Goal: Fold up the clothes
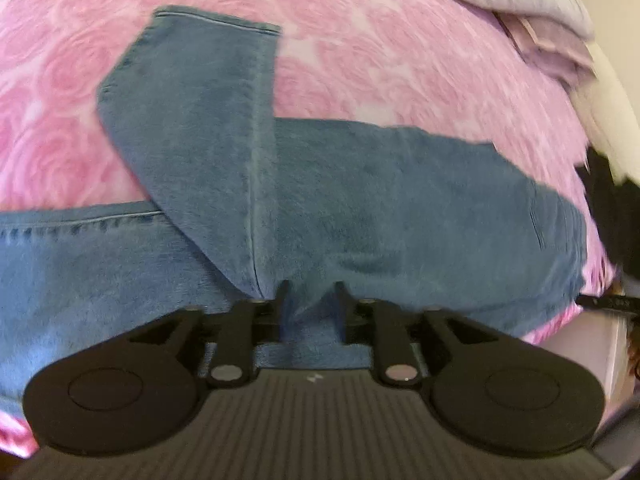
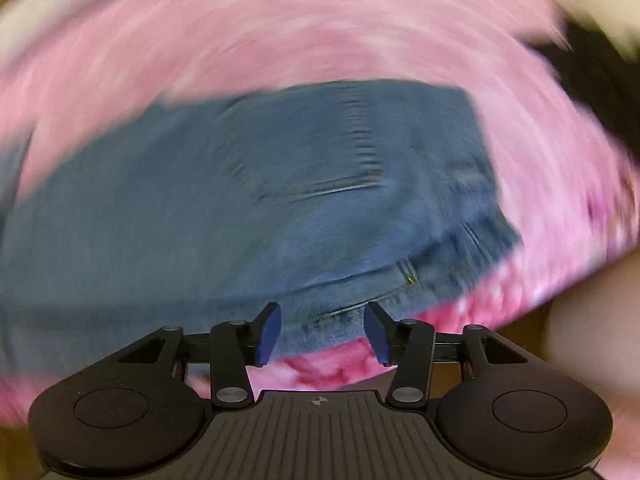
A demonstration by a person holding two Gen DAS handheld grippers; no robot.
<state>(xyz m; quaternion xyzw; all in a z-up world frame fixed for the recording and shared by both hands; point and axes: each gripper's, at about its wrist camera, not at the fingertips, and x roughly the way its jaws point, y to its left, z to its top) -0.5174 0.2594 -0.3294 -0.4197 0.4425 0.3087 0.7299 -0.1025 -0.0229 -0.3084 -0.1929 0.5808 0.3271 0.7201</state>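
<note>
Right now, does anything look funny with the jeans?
Yes. One leg of the jeans is flopped crookedly across the rest, its hem pointing off over the pink blanket, not lined up.

Both wrist views close above jeans [image 1: 360,200].

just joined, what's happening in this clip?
A person with a handheld gripper in each hand is folding blue jeans on a pink rose-print bedspread. The left gripper has denim pinched between its jaws, with one leg folded across the rest. The right gripper hangs above the waist end, jaws open and empty; its view is motion-blurred.
</note>
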